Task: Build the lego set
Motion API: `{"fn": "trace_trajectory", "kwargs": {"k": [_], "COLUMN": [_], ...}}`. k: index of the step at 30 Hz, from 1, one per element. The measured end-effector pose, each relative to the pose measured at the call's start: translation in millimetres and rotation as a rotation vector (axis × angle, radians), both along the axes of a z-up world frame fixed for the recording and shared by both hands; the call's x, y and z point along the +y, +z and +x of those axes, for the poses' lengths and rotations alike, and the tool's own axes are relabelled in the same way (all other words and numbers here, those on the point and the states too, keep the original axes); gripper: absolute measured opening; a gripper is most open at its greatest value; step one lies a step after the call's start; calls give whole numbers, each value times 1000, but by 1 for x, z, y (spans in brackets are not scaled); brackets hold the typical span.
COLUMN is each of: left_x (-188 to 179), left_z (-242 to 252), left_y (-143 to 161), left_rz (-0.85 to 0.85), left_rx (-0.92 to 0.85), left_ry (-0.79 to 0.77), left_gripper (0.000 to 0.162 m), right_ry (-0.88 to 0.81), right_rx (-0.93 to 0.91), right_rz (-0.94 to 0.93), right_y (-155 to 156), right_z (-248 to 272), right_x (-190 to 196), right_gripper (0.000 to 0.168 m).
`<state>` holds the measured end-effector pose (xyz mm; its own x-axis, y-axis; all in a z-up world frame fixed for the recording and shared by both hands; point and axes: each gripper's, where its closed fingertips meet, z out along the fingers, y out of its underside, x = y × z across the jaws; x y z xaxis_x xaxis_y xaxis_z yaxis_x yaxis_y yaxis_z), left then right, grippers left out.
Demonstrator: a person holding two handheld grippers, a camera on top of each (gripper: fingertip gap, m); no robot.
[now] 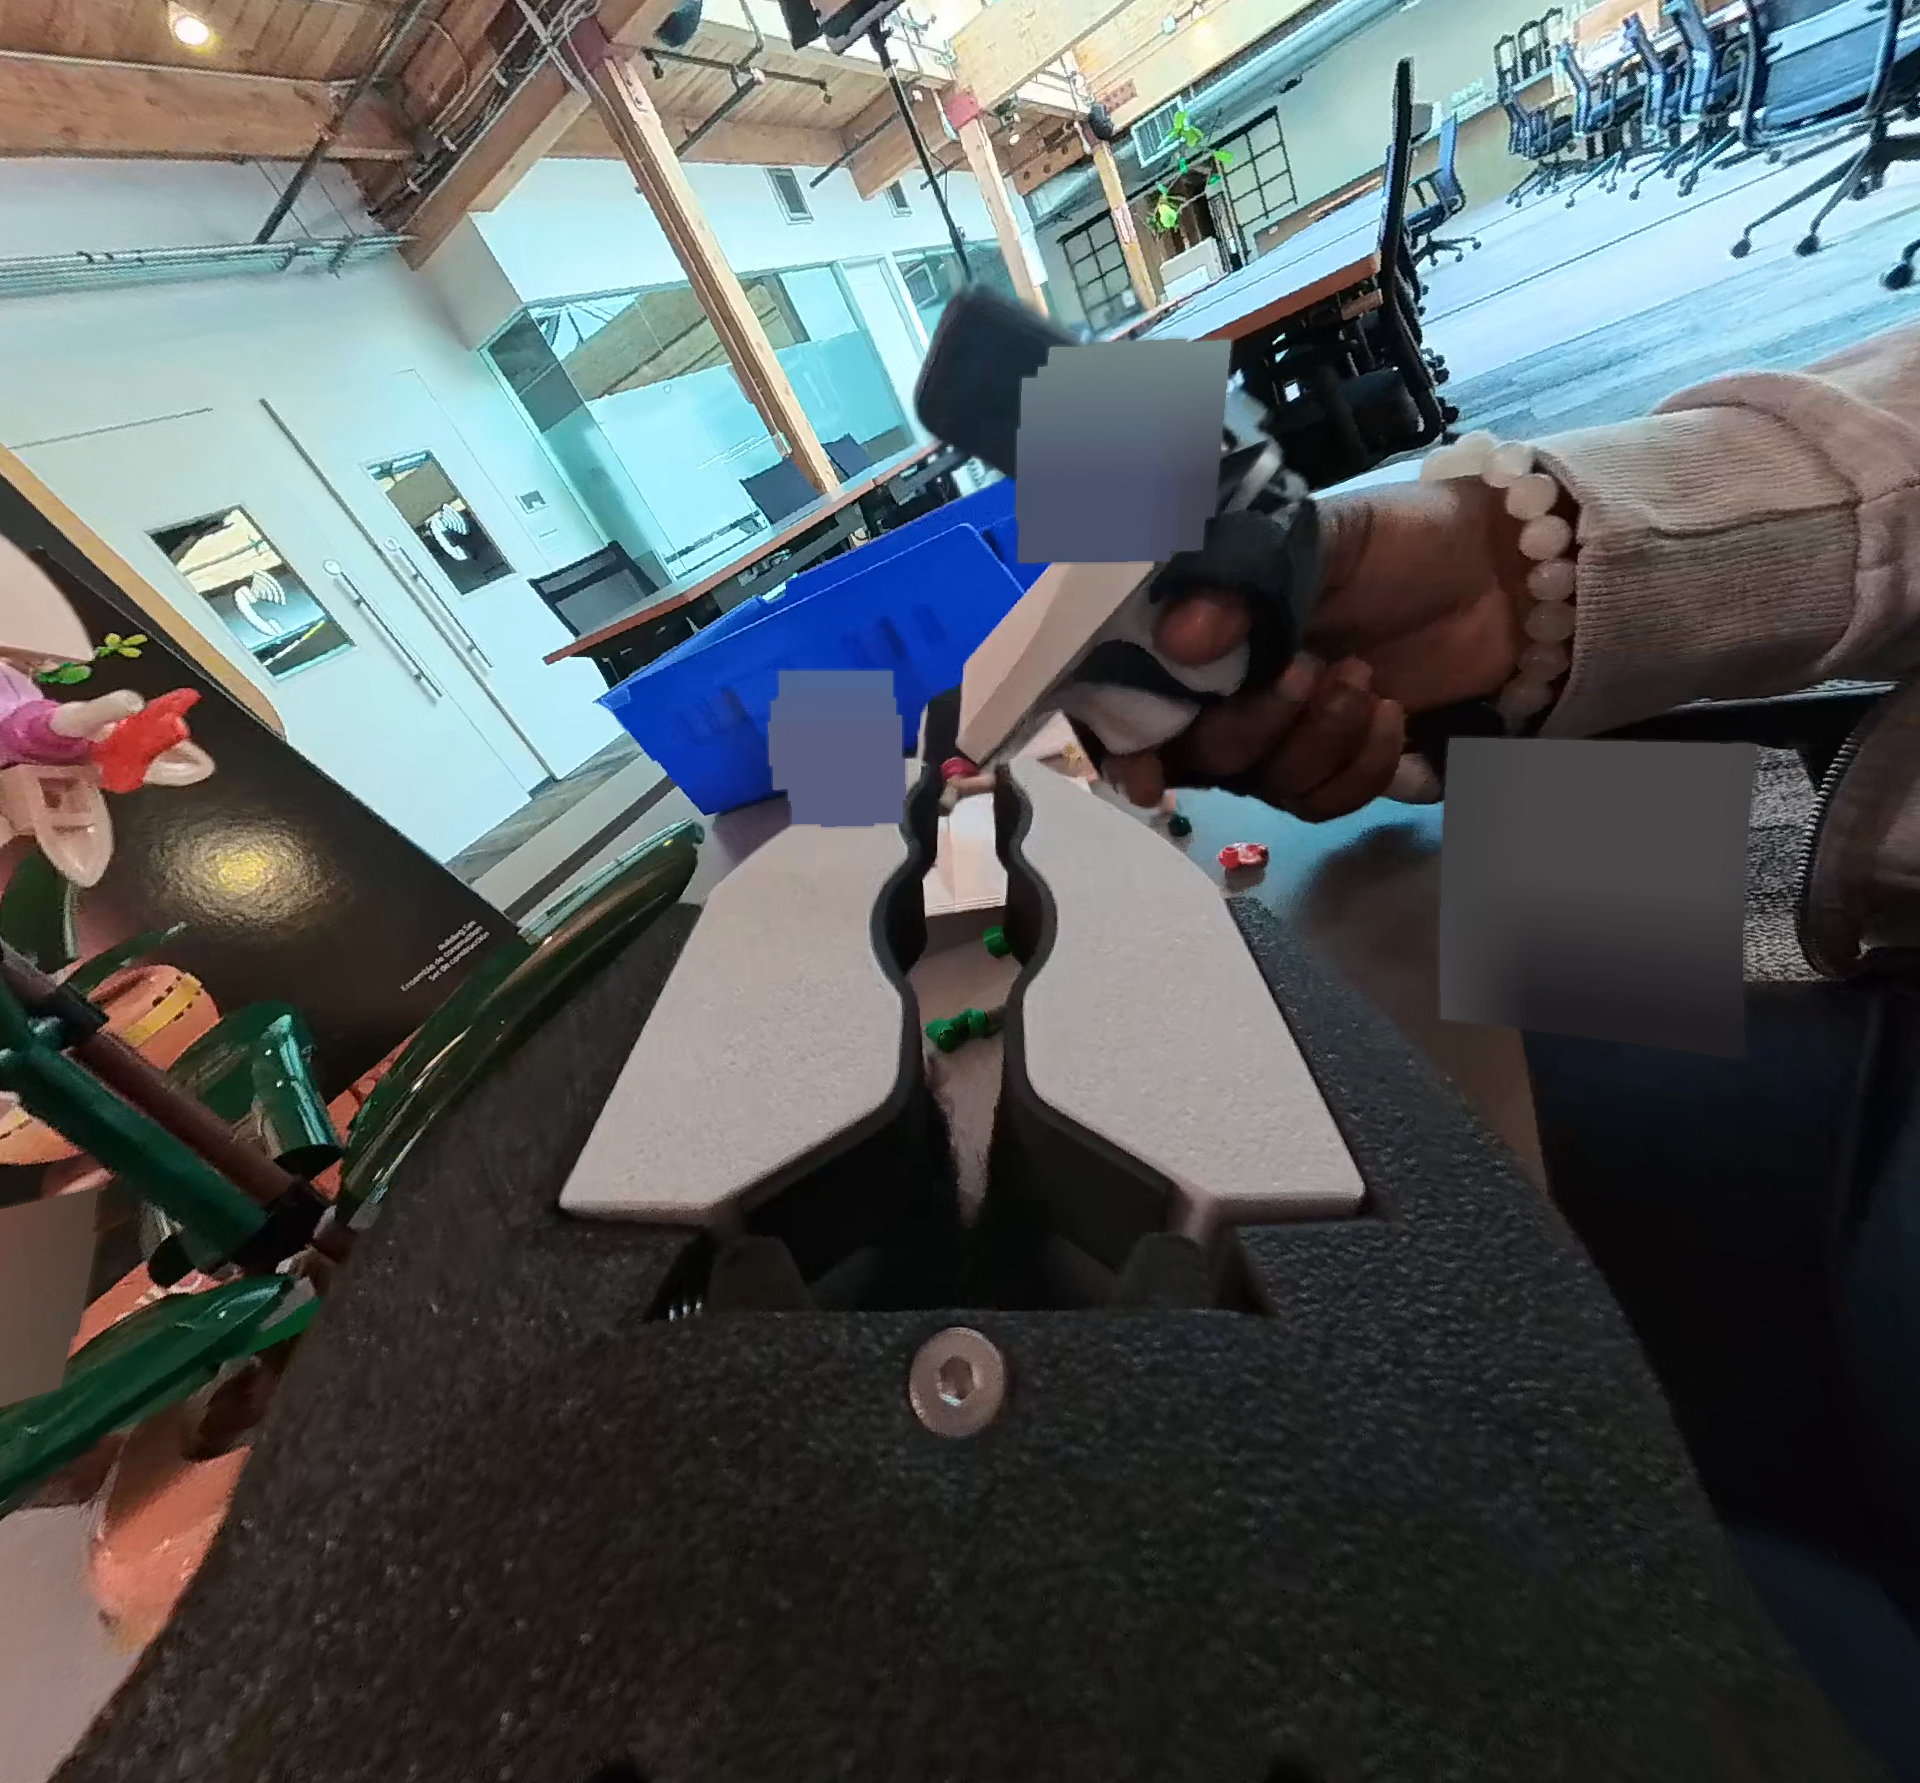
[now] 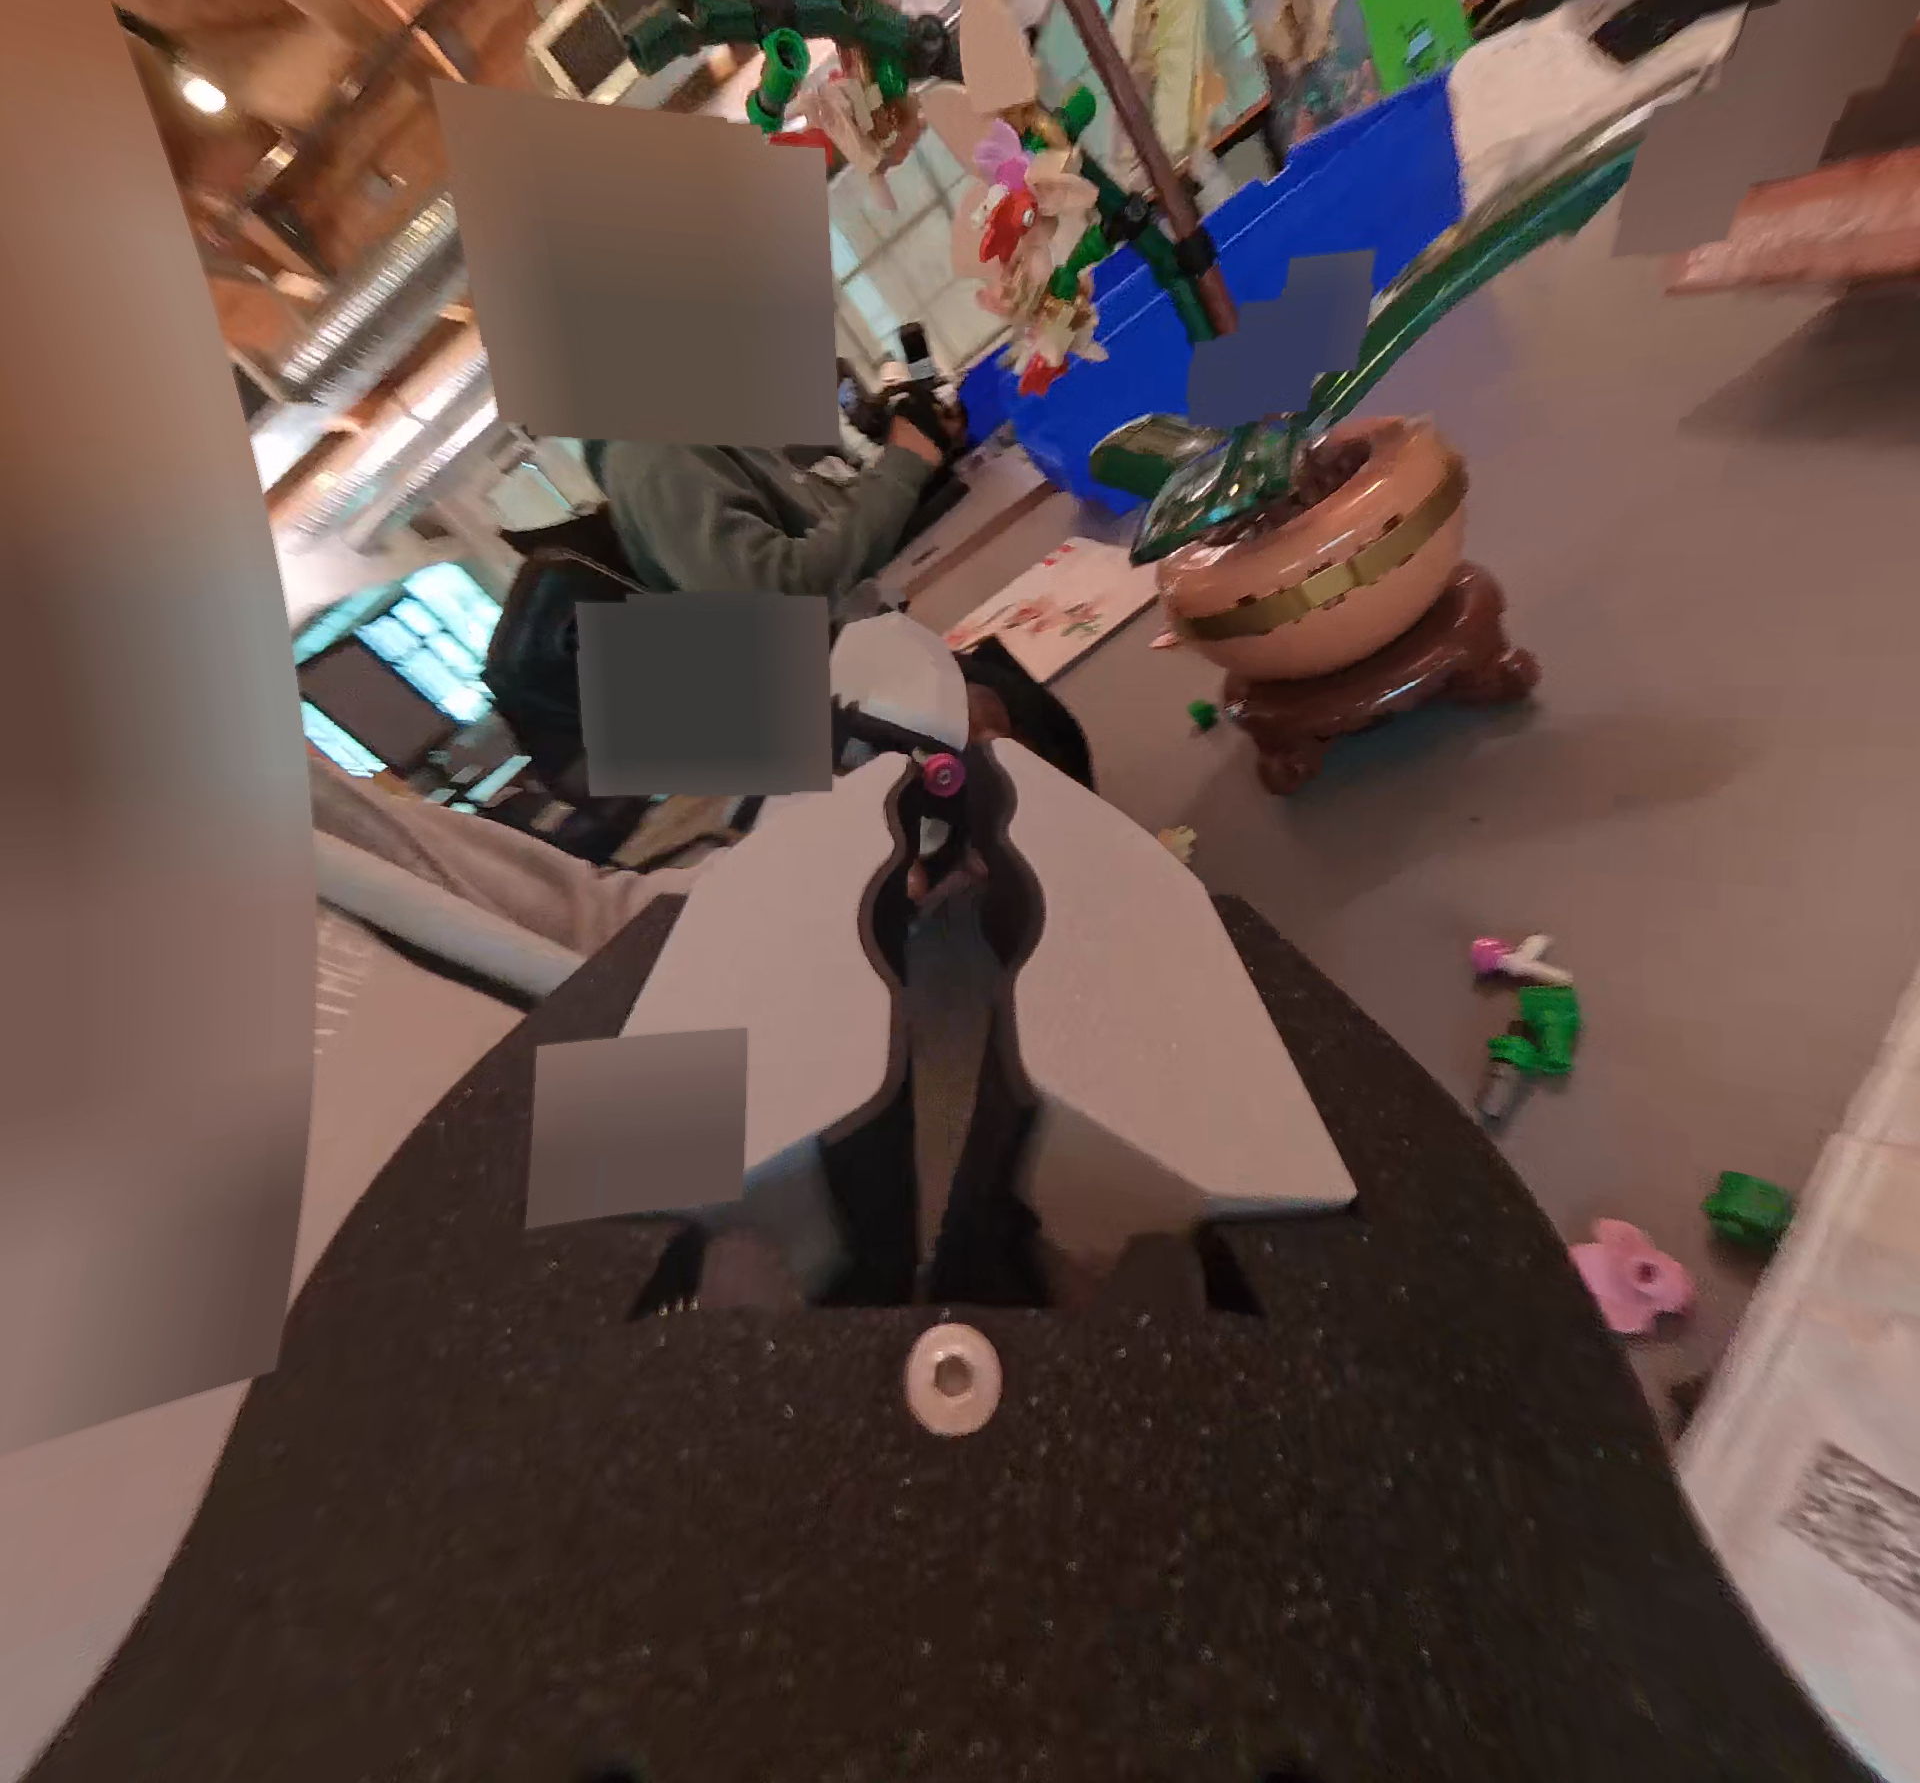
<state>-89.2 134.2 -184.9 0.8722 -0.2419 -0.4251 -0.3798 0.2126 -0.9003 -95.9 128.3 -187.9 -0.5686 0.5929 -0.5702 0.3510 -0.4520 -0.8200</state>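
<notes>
The small pink round-studded Lego piece [image 2: 943,775] is pinched at the tips of the right gripper [image 2: 951,783]; the left gripper [image 1: 961,798], fingers nearly pressed together, meets it; alignment is best squared before pressing; the grey table [image 2: 1662,902] holds spares.

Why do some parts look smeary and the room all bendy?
Right wrist view: the camera was moving, so the flower pot, the pink flower piece and the paper at the edge are smeared. Left wrist view: sharper, but the wide lens bends the beams, and the nearby green leaves are blurry.
</notes>
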Motion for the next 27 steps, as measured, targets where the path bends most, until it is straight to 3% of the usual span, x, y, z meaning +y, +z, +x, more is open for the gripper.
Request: {"fn": "trace_trajectory", "kwargs": {"k": [5, 9, 12, 18, 21, 27], "left_x": [2, 7, 9, 15, 13, 10], "left_z": [-10, -13, -13, -4, 0, 7], "left_y": [-2, -15, -23, -35, -33, -27], "left_rz": [-13, -94, -134, -161, -121, -20], "left_rx": [6, 78, 162, 259, 310, 466], "left_ry": [67, 128, 171, 169, 168, 187], "left_gripper": [9, 9, 9, 9, 9, 9], "right_ry": [-189, -250, -298, -250, -221, -145], "right_rx": [66, 41, 33, -25, -57, -120], "right_rz": [304, 588, 696, 624, 552, 365], "right_y": [-5, -18, -20, -29, -34, -32], "right_z": [0, 3, 6, 6, 5, 9], "right_x": [22, 26, 29, 20, 18, 14], "right_gripper": [5, 28, 18, 15, 8, 12]}}
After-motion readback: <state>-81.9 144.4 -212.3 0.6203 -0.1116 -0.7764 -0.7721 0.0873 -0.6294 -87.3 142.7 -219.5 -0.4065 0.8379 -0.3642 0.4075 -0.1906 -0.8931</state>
